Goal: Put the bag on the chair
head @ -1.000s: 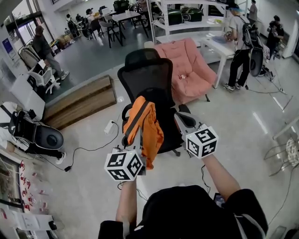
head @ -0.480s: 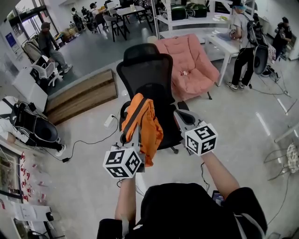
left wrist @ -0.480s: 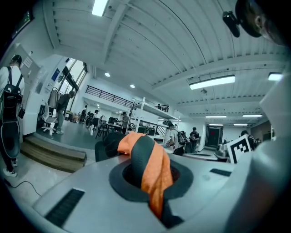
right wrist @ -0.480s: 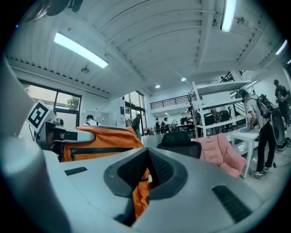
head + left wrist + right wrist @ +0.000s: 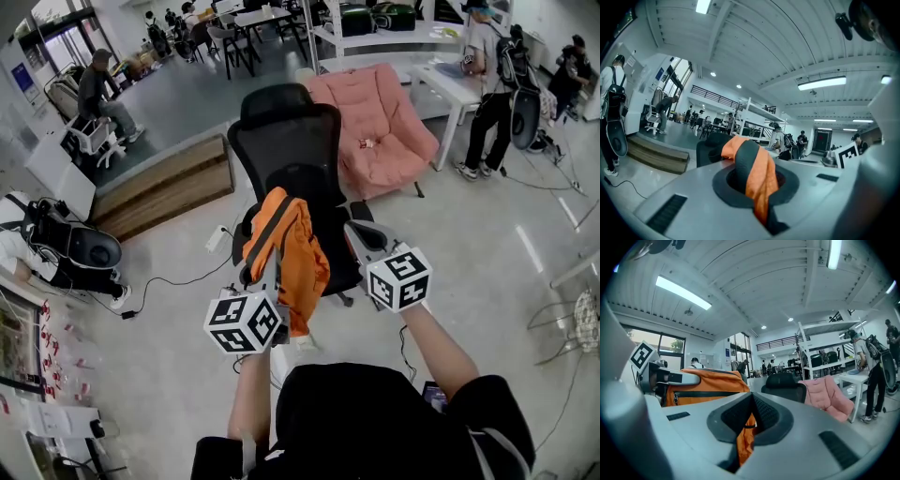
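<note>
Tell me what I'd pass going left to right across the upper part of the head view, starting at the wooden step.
wooden step → black chair → pink armchair → standing person with a backpack

In the head view the bag (image 5: 298,253) covers much of the chair (image 5: 291,141) seat, and the chair's wheels are nearly all behind it. The bag's lower left corner is lost behind the marker cube (image 5: 246,322) of the left tongs (image 5: 757,187). In the left gripper view those tongs' own body hides all of the bag but a strap (image 5: 746,159) and a fold. In the right gripper view the right tongs (image 5: 751,411) block its lower half. The pink armchair (image 5: 384,131) is partly behind the chair back.
</note>
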Tool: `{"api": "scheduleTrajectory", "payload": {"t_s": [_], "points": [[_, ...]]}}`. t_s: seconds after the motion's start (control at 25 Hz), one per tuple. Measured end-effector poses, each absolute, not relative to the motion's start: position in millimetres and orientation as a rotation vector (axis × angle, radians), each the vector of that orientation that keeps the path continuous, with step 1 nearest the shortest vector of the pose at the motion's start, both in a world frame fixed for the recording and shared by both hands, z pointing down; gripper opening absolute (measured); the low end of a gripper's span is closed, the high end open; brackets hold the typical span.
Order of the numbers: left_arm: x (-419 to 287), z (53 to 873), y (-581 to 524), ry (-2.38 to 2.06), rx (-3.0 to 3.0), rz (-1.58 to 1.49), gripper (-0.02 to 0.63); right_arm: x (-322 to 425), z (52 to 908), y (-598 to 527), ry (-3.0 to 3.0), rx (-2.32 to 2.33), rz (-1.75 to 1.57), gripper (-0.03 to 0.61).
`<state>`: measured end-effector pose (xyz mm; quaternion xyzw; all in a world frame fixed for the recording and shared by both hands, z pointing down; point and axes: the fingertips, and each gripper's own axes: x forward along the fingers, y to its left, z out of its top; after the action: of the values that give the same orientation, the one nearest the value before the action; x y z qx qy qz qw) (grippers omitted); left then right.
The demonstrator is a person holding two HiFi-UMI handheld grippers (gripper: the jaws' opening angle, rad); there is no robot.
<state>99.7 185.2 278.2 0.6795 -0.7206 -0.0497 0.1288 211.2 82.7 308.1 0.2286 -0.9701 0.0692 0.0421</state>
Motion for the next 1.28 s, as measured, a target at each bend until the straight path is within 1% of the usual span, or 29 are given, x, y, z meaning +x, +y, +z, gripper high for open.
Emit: {"api": "scheduleTrajectory", "payload": {"t_s": [0.32,0.6,0.88,1.28], "points": [[96,286,167,-2.086,1.977,-0.136,0.014,205,318,68,-2.972,0.686,0.222,0.002],[74,297,145,-2.071,1.966,-0.132,0.014,182,324,48,-2.962,0.675,0.212,0.002],[38,303,108,-2.025,1.991,-0.117,0.014,141,330,15,-2.941,0.685,0.198,0.002],[-35,298,43,-1.958,2.068,-0.047,0.014,62,329,-48,-2.899,0.761,0.19,0.002]]}}
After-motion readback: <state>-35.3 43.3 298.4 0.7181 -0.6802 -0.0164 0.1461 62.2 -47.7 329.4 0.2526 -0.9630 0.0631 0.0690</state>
